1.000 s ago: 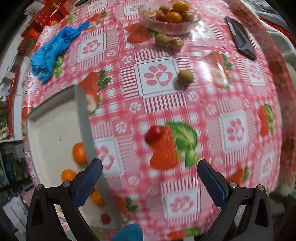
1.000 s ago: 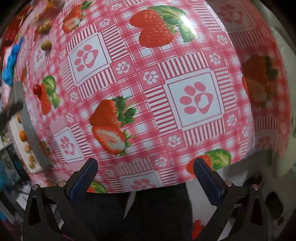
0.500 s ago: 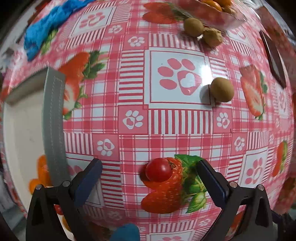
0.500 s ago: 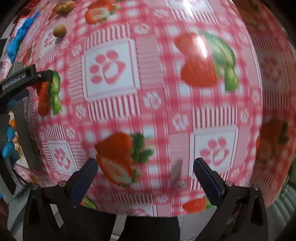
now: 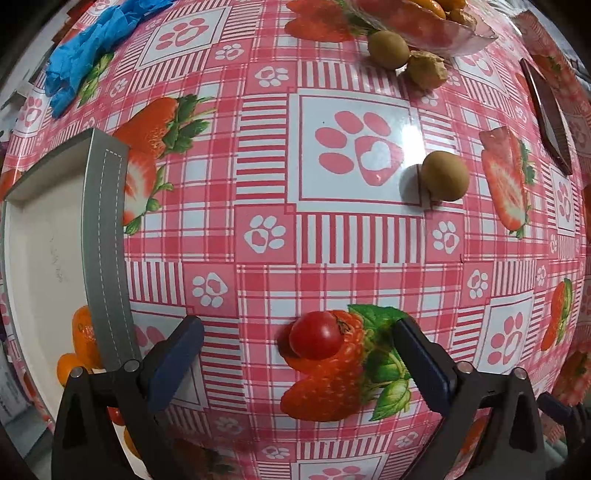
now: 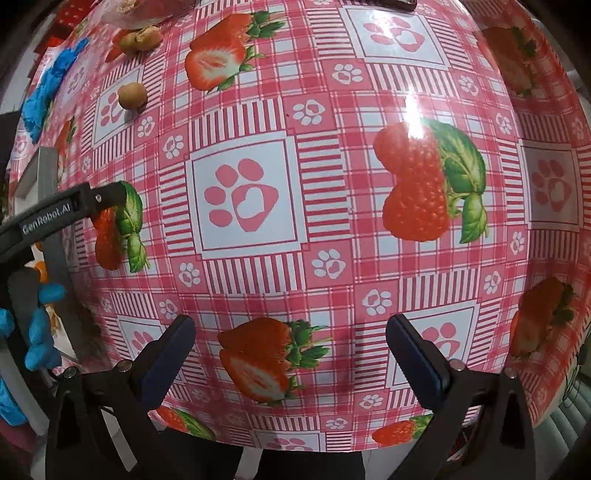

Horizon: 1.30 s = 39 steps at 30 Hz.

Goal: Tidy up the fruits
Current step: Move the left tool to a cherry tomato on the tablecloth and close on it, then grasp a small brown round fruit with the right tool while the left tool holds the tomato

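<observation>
A red cherry tomato lies on the strawberry-print tablecloth, between the blue pads of my left gripper, which is open and close above the cloth. A grey-rimmed white tray at the left holds small orange fruits. A round brown fruit lies farther off; two more sit by a clear fruit bowl. My right gripper is open over bare cloth. The right wrist view catches the left gripper's finger at the far left.
A crumpled blue glove lies at the far left of the table. A dark phone lies near the right edge. The near table edge runs just under the right gripper. A hand in a blue glove holds the left gripper.
The left gripper has moved forward and down, so the cherry tomato now sits between its pads. The right gripper has swung over the table from its near edge.
</observation>
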### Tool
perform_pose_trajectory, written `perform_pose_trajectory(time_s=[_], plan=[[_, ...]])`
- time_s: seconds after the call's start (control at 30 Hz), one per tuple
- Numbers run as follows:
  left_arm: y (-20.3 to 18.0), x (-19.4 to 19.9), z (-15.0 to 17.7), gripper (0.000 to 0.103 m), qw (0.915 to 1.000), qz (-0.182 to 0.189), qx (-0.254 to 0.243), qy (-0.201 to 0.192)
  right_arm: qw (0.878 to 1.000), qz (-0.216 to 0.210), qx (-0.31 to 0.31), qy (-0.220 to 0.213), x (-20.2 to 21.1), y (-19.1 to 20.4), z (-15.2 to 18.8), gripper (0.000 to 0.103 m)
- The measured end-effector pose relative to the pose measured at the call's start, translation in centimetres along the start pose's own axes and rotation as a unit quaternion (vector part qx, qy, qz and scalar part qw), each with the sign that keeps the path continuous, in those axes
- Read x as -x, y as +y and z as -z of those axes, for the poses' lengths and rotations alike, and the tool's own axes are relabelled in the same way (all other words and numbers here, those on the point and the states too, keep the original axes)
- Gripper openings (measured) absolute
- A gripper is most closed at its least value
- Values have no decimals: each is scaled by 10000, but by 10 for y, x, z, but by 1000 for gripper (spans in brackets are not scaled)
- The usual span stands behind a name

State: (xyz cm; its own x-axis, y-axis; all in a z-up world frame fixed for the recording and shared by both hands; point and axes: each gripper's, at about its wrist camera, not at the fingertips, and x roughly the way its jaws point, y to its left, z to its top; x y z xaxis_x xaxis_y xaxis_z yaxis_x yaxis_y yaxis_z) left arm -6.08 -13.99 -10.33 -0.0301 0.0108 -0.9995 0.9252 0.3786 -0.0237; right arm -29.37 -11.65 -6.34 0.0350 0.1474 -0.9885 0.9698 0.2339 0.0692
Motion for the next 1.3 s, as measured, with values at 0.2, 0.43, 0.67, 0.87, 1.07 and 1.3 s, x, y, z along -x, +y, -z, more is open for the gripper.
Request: perform_pose_trajectory(time_s=[0.2,0.43,0.67,0.87,1.07,1.3], plan=[[-3,18,5,47,9996,19,-111,-266,9998,-39,78,-204,19,3,-23,103],[13,21,7,24,9992,262,-5,-305,9992,-60,158,-357,36,16,-59,103],[35,21,12,24,9985,460,-43,-293,9992,48,264,-305,33,31,-81,103],[25,21,10,24,9984,387,-245,-325,9993,33,249,-292,30,33,-91,103],[30,29,14,24,9963,756,-252,-333,9992,163,216,-285,22,22,-91,103],[44,41,33,24,9952,880,-332,-265,9992,235,239,-215,9,21,-83,103]])
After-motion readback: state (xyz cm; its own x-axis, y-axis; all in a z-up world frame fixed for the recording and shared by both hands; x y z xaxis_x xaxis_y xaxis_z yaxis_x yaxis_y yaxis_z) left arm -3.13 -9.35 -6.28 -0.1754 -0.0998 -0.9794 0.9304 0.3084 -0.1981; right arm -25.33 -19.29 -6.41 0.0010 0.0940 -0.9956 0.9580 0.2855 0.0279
